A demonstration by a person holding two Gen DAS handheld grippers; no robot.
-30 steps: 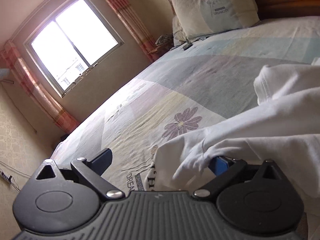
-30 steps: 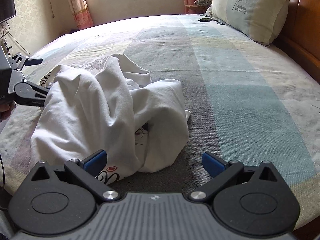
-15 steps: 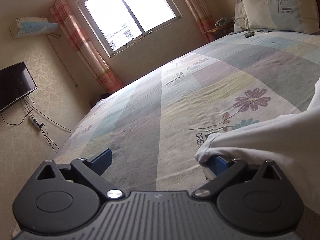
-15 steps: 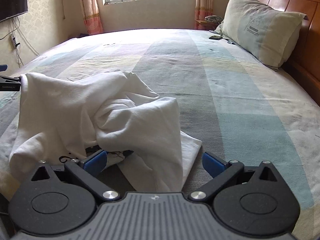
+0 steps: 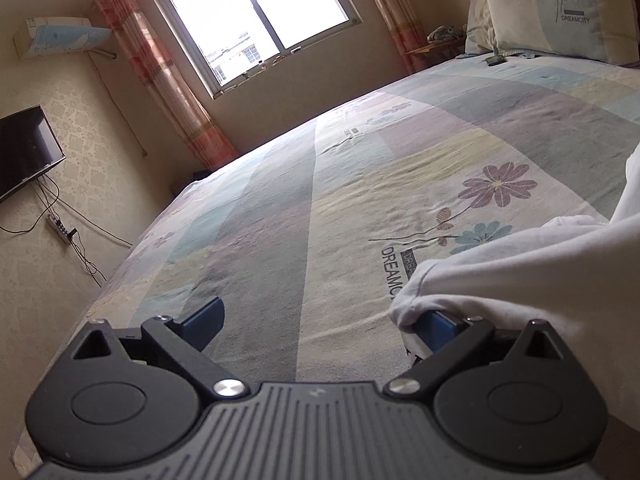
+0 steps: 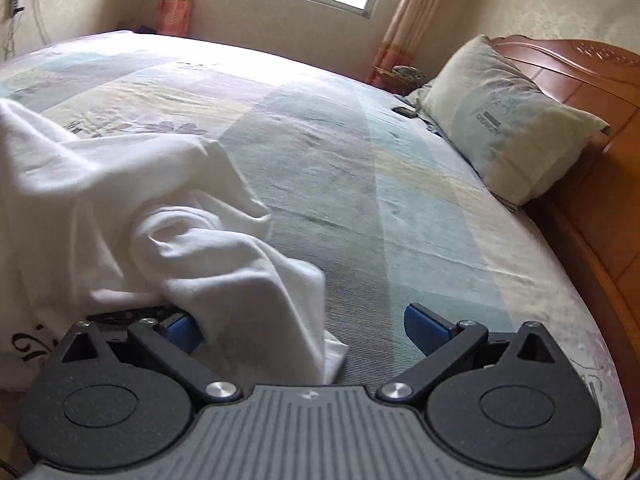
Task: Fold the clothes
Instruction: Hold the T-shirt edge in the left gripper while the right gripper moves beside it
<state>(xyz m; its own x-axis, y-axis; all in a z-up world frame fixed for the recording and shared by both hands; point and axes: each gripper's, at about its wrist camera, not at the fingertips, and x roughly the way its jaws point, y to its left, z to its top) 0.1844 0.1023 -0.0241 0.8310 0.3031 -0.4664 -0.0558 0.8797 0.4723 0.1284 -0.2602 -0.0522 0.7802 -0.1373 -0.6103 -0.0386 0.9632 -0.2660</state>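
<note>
A white garment (image 6: 120,216) lies bunched on the bed (image 6: 360,184). In the right wrist view it fills the left half of the frame, with folds heaped toward the lower centre and some dark print at the lower left edge. In the left wrist view it (image 5: 532,264) comes in from the right edge, and a rounded fold drapes over the right-hand finger.

The left gripper (image 5: 320,324) has its jaws spread wide. The blue pad at lower left is bare over the sheet, and cloth covers the tip of the other pad (image 5: 436,326). Nothing is pinched between them.

The right gripper (image 6: 304,326) is also spread wide. Its lower-left pad (image 6: 180,328) is tucked against the cloth and half hidden by it; the other pad stands clear over the sheet.

The sheet has pale colour blocks, a purple flower (image 5: 496,190) and printed lettering. A pillow (image 6: 504,124) leans on the wooden headboard (image 6: 592,80) at upper right. A window (image 5: 256,20) with pink curtains is at top centre, and a TV (image 5: 24,148) hangs at the left edge.
</note>
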